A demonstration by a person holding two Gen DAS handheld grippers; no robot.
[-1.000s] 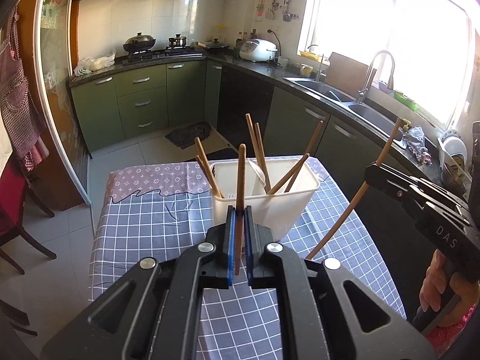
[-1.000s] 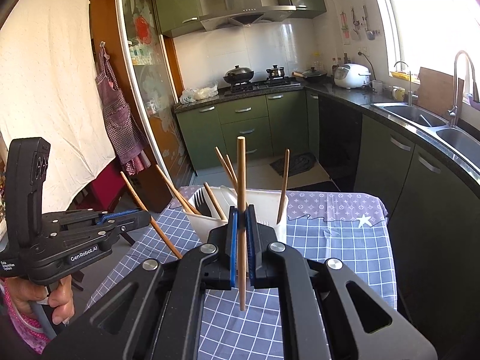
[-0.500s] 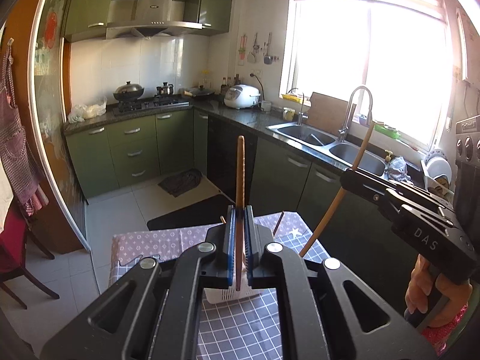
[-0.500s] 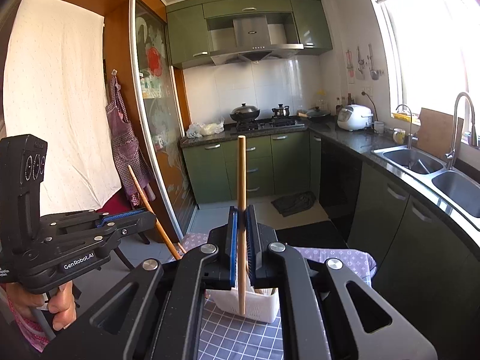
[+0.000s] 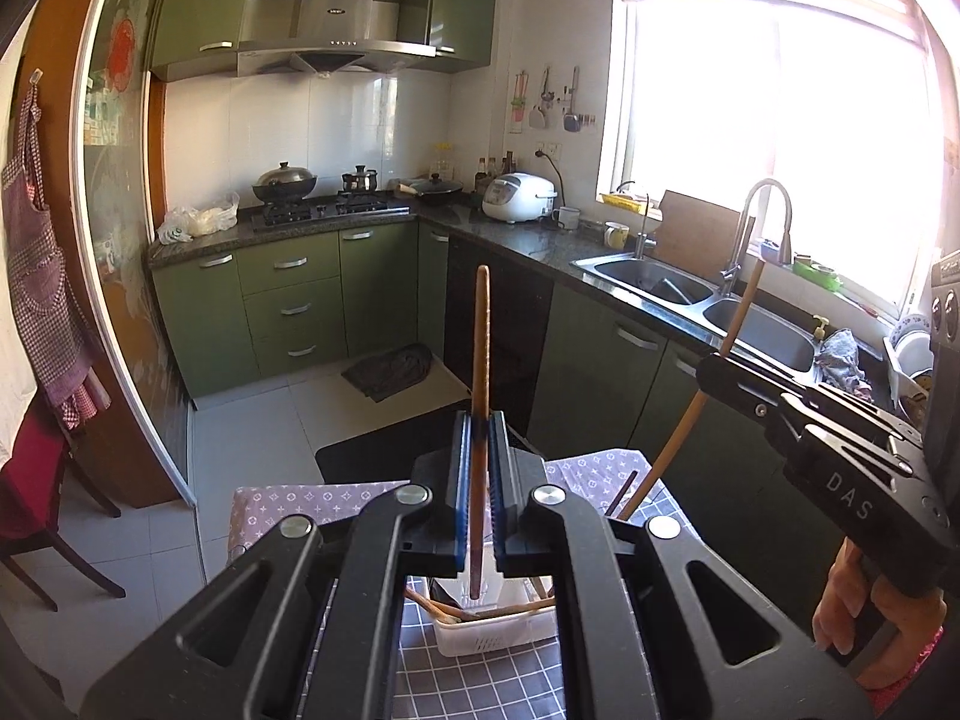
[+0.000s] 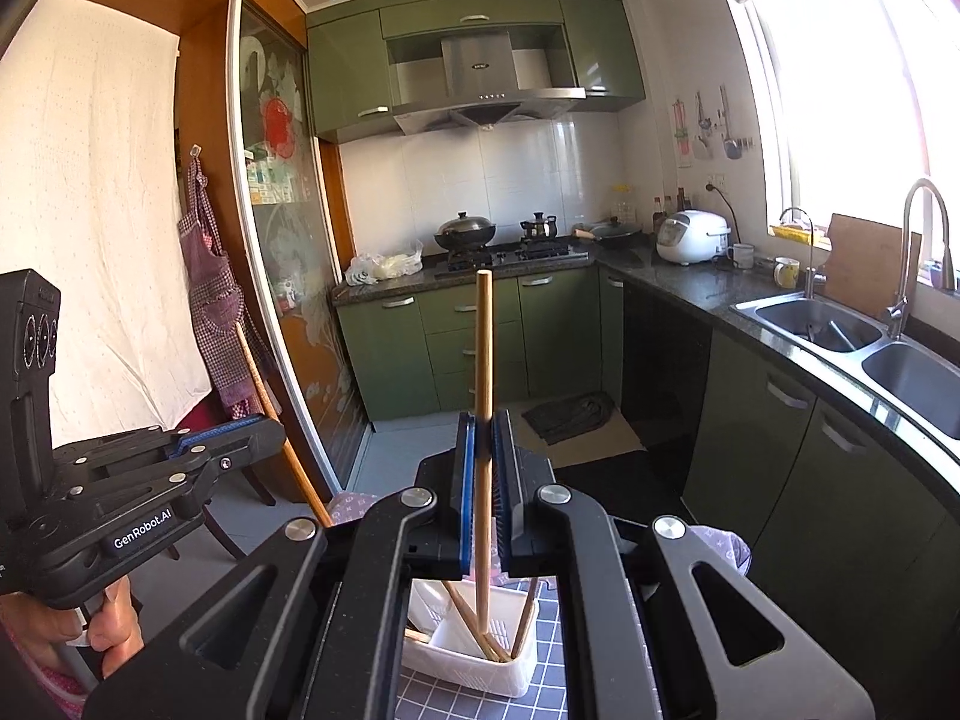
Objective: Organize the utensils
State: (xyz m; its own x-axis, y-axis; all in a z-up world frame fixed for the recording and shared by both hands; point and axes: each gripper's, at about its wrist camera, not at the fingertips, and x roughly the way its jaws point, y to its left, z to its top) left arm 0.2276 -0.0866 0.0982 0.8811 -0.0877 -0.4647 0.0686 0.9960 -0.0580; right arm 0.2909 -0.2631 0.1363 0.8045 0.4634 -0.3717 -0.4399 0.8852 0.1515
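Note:
My left gripper (image 5: 479,420) is shut on a dark brown chopstick (image 5: 480,336) held upright above the white utensil basket (image 5: 498,630), which holds several chopsticks. My right gripper (image 6: 483,420) is shut on a lighter wooden chopstick (image 6: 483,348), its lower end over the same basket (image 6: 474,666). The right gripper shows at the right of the left wrist view (image 5: 708,369) with its chopstick (image 5: 738,318). The left gripper shows at the left of the right wrist view (image 6: 273,435) with its chopstick (image 6: 255,372).
The basket stands on a table with a checked grey cloth (image 5: 480,684) and a purple patterned cloth (image 5: 300,498). Green cabinets (image 5: 288,300), a stove, a double sink (image 5: 690,294) and a dark counter ring the room. A red chair (image 5: 36,480) stands left.
Both grippers have lifted higher with their chopsticks, so the basket and table have dropped to the bottom of both views and the kitchen fills the frame.

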